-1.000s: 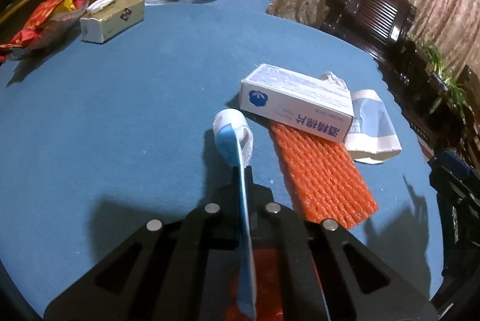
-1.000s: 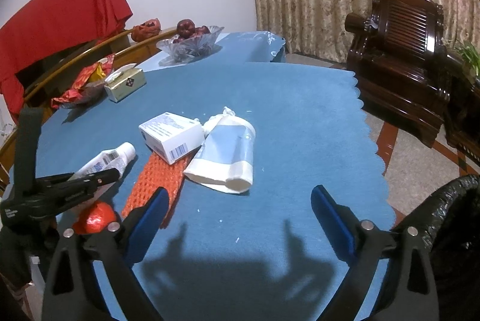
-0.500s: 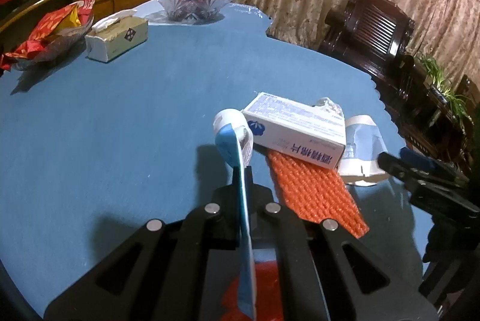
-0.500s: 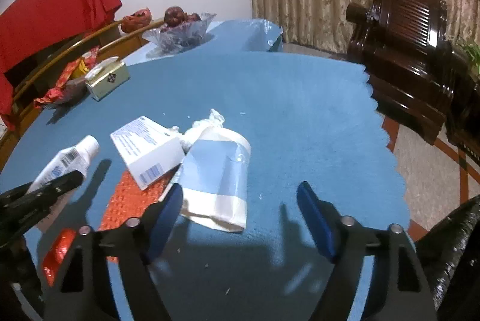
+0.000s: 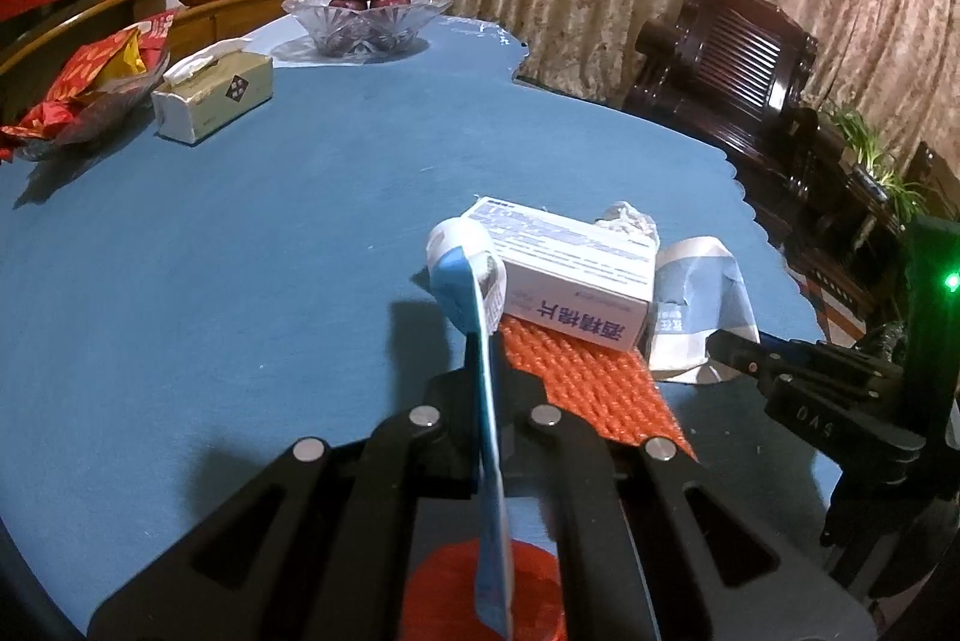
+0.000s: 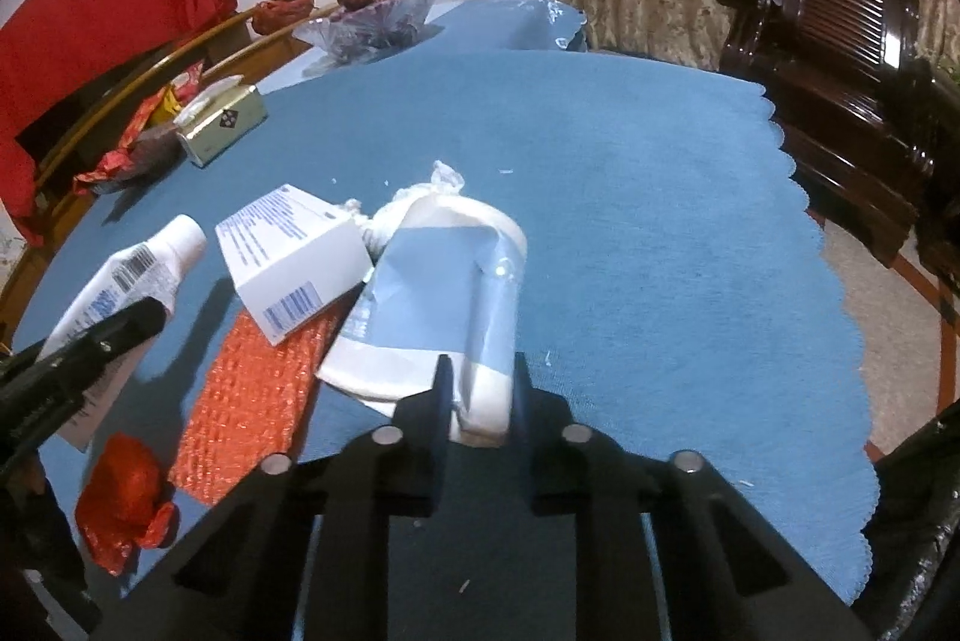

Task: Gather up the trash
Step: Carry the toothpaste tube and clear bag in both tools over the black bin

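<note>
My left gripper (image 5: 487, 377) is shut on a flattened white and blue tube (image 5: 459, 281), which it holds cap-forward above the blue tablecloth (image 5: 210, 281). My right gripper (image 6: 480, 389) has its jaws closing on the near edge of a blue and white pouch (image 6: 444, 293), and the pads pinch that edge. Left of the pouch a white printed box (image 6: 294, 257) leans on an orange foam net (image 6: 252, 401). A crumpled red wrapper (image 6: 120, 509) lies at the near left. The right wrist view also shows the tube (image 6: 132, 281) at the left.
At the far side stand a tissue box (image 5: 210, 95), a glass fruit bowl (image 5: 366, 17) and red snack packs (image 5: 90, 71). A dark wooden chair (image 6: 840, 41) is beyond the scalloped table edge (image 6: 840, 341). A black bag (image 6: 924, 551) hangs at the lower right.
My right gripper moved forward and down to the pouch, and its jaws went from wide open to pinching the pouch's near edge. The left gripper kept its hold on the tube.
</note>
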The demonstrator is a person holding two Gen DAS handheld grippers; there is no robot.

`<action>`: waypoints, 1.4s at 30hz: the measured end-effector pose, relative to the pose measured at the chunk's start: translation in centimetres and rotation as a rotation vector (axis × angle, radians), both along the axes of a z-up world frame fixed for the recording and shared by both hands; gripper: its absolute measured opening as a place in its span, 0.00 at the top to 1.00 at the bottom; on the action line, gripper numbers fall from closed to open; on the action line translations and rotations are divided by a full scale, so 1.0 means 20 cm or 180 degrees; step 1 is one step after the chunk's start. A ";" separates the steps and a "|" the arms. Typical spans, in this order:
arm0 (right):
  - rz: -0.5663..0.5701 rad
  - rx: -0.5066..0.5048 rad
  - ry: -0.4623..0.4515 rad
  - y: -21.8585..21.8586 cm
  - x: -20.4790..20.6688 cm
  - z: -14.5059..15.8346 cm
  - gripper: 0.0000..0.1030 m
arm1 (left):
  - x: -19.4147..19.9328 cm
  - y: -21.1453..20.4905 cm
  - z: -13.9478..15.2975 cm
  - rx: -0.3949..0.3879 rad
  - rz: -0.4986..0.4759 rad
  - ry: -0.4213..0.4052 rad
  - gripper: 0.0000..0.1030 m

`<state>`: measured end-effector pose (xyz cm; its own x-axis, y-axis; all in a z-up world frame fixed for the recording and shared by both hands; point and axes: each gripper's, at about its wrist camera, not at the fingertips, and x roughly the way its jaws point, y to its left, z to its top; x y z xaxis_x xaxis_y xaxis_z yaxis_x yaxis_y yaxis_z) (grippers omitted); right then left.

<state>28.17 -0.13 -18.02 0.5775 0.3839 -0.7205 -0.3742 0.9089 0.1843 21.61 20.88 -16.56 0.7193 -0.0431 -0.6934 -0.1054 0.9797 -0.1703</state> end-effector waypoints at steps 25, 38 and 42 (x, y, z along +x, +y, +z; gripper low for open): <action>-0.0415 0.0154 -0.0655 -0.39 -0.33 0.48 0.88 | -0.12 -0.38 0.31 -0.0027 -0.0429 -0.0377 0.99; -0.0859 0.0123 -0.0792 -0.78 -0.57 0.60 0.88 | -0.21 -0.84 0.41 -0.0089 -0.0994 -0.0520 0.99; -0.1040 0.0084 -0.0813 -0.92 -0.65 0.60 0.88 | -0.23 -1.00 0.42 -0.0119 -0.1176 -0.0532 0.99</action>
